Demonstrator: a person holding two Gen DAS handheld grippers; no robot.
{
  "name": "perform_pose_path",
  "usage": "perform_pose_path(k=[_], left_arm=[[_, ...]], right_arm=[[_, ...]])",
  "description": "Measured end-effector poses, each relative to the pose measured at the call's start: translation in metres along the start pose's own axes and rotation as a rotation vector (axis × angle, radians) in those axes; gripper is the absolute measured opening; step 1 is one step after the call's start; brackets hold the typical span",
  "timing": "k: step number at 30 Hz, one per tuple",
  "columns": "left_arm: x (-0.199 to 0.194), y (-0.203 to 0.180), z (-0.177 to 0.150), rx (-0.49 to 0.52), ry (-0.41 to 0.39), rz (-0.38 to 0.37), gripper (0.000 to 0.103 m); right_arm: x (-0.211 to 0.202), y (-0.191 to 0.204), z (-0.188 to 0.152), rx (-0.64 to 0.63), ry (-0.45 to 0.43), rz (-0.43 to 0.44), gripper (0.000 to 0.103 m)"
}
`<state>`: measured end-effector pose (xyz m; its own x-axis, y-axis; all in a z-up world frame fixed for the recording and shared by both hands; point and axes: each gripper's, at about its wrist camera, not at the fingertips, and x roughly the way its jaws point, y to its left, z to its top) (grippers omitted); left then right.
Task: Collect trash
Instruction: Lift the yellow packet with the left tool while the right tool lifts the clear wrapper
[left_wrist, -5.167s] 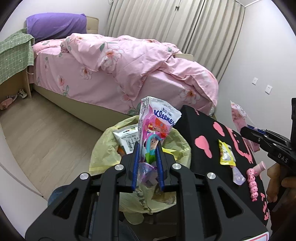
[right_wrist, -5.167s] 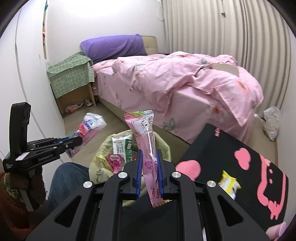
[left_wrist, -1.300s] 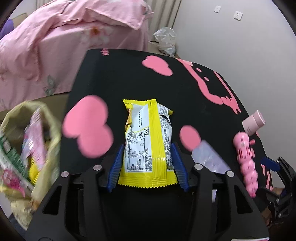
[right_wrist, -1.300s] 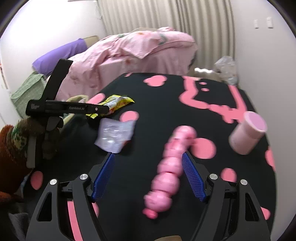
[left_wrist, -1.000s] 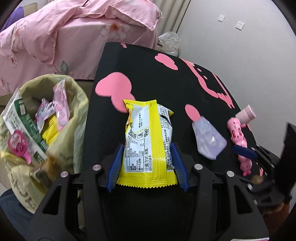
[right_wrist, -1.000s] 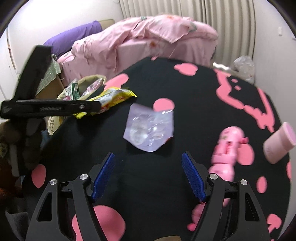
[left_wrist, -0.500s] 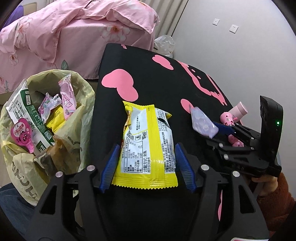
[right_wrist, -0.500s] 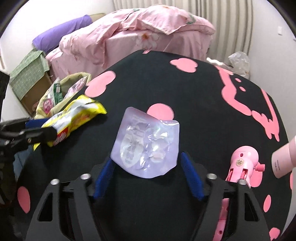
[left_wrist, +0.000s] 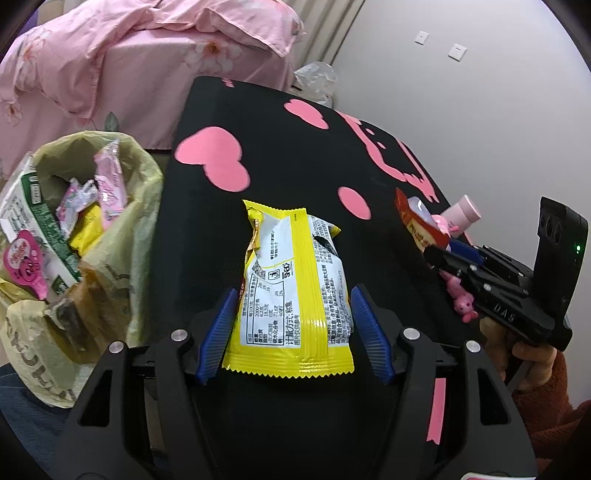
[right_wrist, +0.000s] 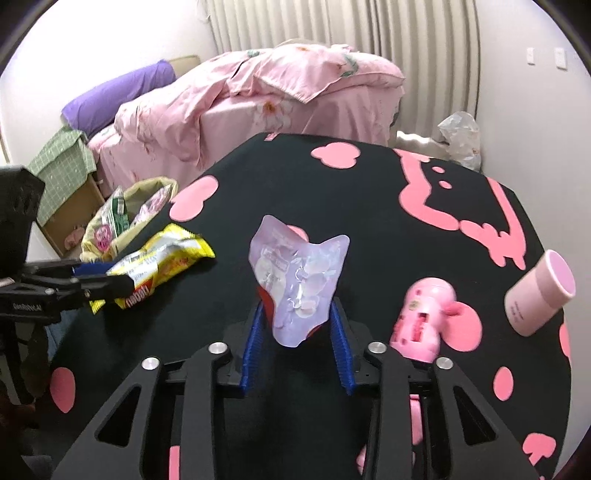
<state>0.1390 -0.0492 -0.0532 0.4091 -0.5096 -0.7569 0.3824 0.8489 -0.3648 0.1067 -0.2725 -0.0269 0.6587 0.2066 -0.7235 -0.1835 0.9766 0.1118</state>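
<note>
A yellow snack packet (left_wrist: 291, 280) sits between the blue pads of my left gripper (left_wrist: 293, 290), which press on its sides, at the left edge of the black table (left_wrist: 295, 147). The yellowish trash bag (left_wrist: 140, 206), holding several wrappers, stands just left of it. My right gripper (right_wrist: 297, 306) is closing its jaws on a lilac see-through pouch (right_wrist: 299, 280) with a red back; the pouch is buckled upward between the pads. In the right wrist view the left gripper (right_wrist: 122, 282) holds the yellow packet (right_wrist: 166, 258) near the trash bag (right_wrist: 162, 182).
A pink bead-shaped toy (right_wrist: 421, 317) and a tipped pink cylinder (right_wrist: 539, 291) lie on the table (right_wrist: 369, 206) right of my right gripper. A bed with pink covers (right_wrist: 295, 92) stands behind. A clear plastic bag (right_wrist: 458, 136) lies by the curtain.
My right gripper shifted from the pink toy to the lilac pouch and closed on it, buckling it upward. The left gripper carried the yellow packet toward the bag, its pads slightly wider.
</note>
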Motion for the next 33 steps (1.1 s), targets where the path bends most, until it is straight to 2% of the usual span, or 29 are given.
perform_pose_path(k=[3, 9, 11, 17, 24, 30, 31, 32, 33], left_arm=[[0.002, -0.005, -0.001, 0.011, 0.006, -0.004, 0.061], [-0.003, -0.022, -0.002, 0.062, -0.005, -0.027, 0.063], [-0.007, -0.027, -0.001, 0.086, -0.021, -0.031, 0.076], [-0.014, -0.031, 0.0, 0.096, -0.024, -0.028, 0.077], [-0.004, -0.017, -0.008, 0.029, 0.045, 0.06, 0.076], [0.0, -0.015, -0.007, -0.021, 0.073, 0.095, 0.066], [0.0, -0.016, -0.007, -0.02, 0.073, 0.108, 0.062], [0.001, -0.018, -0.008, -0.014, 0.073, 0.116, 0.05], [0.002, -0.02, -0.008, -0.008, 0.078, 0.121, 0.046]], right_arm=[[-0.009, -0.01, -0.002, 0.031, -0.017, 0.006, 0.028], [-0.03, -0.028, -0.011, 0.069, -0.046, -0.031, 0.028], [-0.038, -0.035, -0.016, 0.091, -0.061, -0.044, 0.028], [-0.052, -0.049, -0.029, 0.133, -0.088, -0.052, 0.028], [-0.061, -0.058, -0.044, 0.137, -0.1, -0.064, 0.028], [-0.066, -0.063, -0.05, 0.142, -0.107, -0.078, 0.028], [-0.067, -0.064, -0.051, 0.144, -0.108, -0.077, 0.028], [-0.068, -0.064, -0.052, 0.144, -0.109, -0.076, 0.028], [-0.068, -0.064, -0.053, 0.144, -0.11, -0.076, 0.028]])
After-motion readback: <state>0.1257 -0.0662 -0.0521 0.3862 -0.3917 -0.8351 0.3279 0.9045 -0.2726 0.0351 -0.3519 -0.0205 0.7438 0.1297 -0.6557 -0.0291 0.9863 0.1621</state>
